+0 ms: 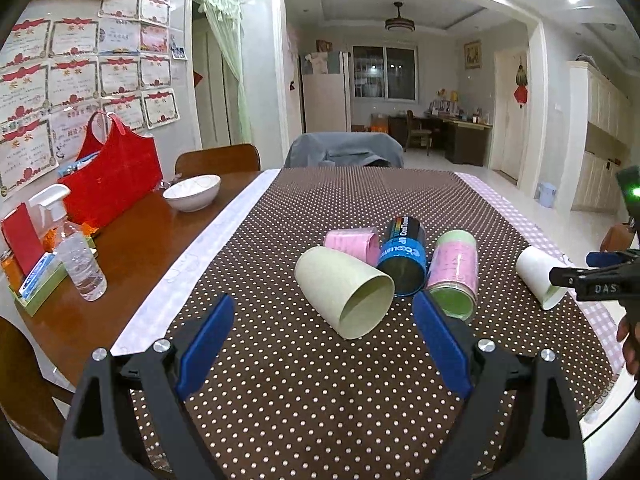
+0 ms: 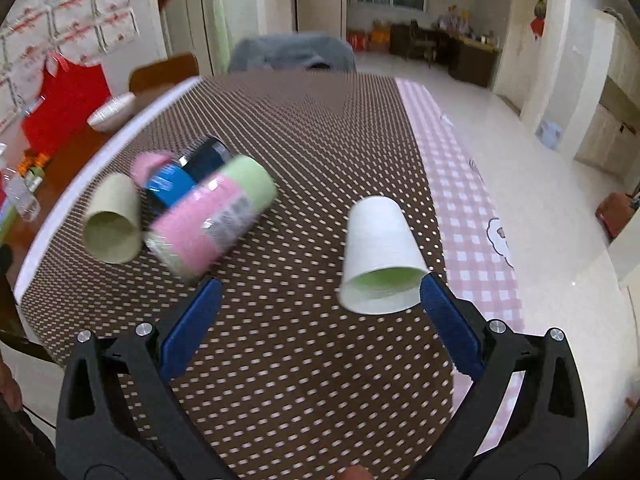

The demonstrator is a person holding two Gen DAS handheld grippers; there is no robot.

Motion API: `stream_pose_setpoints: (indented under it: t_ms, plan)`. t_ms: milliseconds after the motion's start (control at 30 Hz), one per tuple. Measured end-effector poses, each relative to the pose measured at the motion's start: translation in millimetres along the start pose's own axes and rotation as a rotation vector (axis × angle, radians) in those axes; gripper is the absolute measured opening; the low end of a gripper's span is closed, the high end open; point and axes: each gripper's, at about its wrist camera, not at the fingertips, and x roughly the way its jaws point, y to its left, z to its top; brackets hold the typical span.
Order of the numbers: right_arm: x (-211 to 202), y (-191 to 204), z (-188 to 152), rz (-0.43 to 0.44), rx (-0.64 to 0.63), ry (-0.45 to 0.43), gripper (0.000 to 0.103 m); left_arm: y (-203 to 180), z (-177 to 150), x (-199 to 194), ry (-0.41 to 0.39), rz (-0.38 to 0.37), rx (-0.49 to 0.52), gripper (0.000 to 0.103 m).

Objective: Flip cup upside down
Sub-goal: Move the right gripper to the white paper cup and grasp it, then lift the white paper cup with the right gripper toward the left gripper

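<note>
Several cups lie on their sides on a brown dotted tablecloth (image 1: 304, 400). A pale green cup (image 1: 344, 296) lies with its mouth toward me, just ahead of my open left gripper (image 1: 324, 320). Behind it lie a pink cup (image 1: 354, 242), a blue and black can-like cup (image 1: 402, 256) and a pink and green cup (image 1: 456, 276). A white cup (image 2: 378, 252) lies on its side just ahead of my open right gripper (image 2: 320, 292), nearer its right finger. The white cup (image 1: 538, 276) and the right gripper's fingertips (image 1: 568, 276) also show in the left wrist view.
On the wooden table at left stand a white bowl (image 1: 192, 192), a red bag (image 1: 112, 176), a clear spray bottle (image 1: 78, 256) and a box of small items (image 1: 36, 280). A chair (image 1: 218, 158) and a grey covered seat (image 1: 344, 150) stand beyond the table. The table edge runs at right.
</note>
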Motion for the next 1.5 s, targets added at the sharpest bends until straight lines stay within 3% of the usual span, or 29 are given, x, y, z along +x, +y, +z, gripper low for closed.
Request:
stream_pose_setpoints:
  t_ms: [400, 733, 767, 867, 1067, 1267, 1500]
  plan:
    - [67, -25, 17, -0.026, 0.001, 0.164, 0.097, -5, 5, 41, 0.072, -0.009, 0.009, 0.089]
    - [101, -36, 20, -0.005, 0.021, 0.208, 0.096, -12, 7, 62, 0.112, 0.0, 0.02, 0.089]
    - [102, -36, 20, 0.001, 0.019, 0.21, 0.094, -12, 7, 63, 0.114, 0.001, 0.02, 0.089]
    - [104, -34, 19, 0.018, 0.019, 0.216, 0.066, -13, 7, 67, 0.123, 0.005, 0.018, 0.089]
    - [94, -28, 13, 0.048, 0.006, 0.196, 0.065, -12, 7, 66, 0.127, 0.009, 0.016, 0.089]
    - [60, -7, 5, 0.139, 0.014, 0.147, 0.065, -10, 6, 55, 0.109, 0.011, 0.011, 0.089]
    - [8, 52, -18, 0.363, 0.042, 0.083, 0.065, 3, -4, 38, 0.099, 0.028, -0.018, 0.089]
